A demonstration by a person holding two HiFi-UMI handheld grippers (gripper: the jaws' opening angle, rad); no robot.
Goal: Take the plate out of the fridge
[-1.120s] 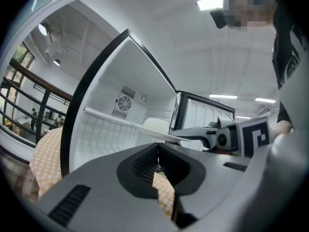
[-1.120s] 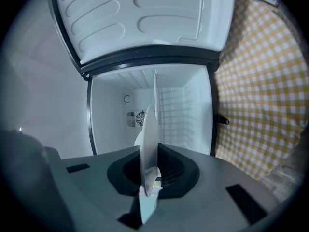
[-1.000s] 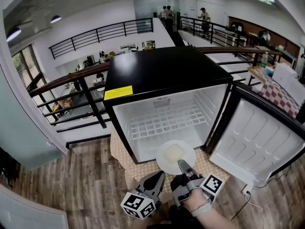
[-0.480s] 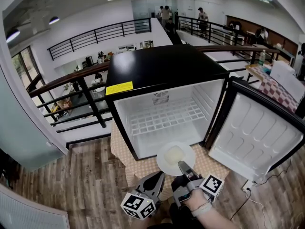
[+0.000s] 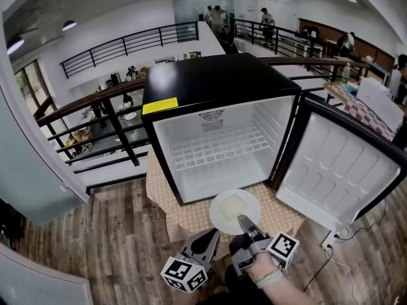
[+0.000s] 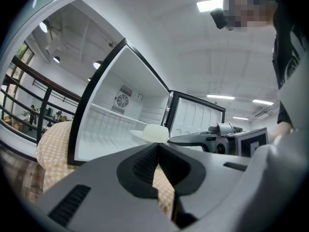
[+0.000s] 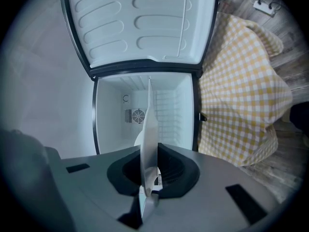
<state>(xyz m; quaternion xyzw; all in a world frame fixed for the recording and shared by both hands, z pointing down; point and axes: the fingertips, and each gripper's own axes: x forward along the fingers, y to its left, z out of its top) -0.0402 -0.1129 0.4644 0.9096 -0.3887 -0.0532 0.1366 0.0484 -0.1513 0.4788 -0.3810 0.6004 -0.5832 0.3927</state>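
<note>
As the head view looks down, the black fridge (image 5: 216, 91) stands on a yellow checked cloth (image 5: 184, 218) with its door (image 5: 337, 170) swung wide to the right. The white compartment shows 1 wire shelf (image 5: 219, 152). The plate (image 5: 234, 210) is out of the fridge, hanging in front of the open mouth, over the cloth's front edge, with a pale lump (image 5: 233, 204) on it. The right gripper (image 5: 242, 221) has the plate's near rim pinched in its jaws, with a hand (image 5: 267, 269) behind it. Just to its left, the left gripper (image 5: 212, 236) sits near the plate but apart from it, above the wooden floor (image 5: 114, 234).

Over to the left gripper view: its 2 jaws are pressed together with nothing between them. Beyond them, the plate and the pale lump hang in front of the open fridge, and the right gripper comes in from the right onto the rim.

Right gripper view now, rolled on its side. The plate runs edge-on as a thin white blade between the 2 jaws, which are clamped on it. Behind it are the fridge's white interior and a round fan vent (image 7: 138, 115) on the back wall, with the door along the top and the cloth at the right.
</note>
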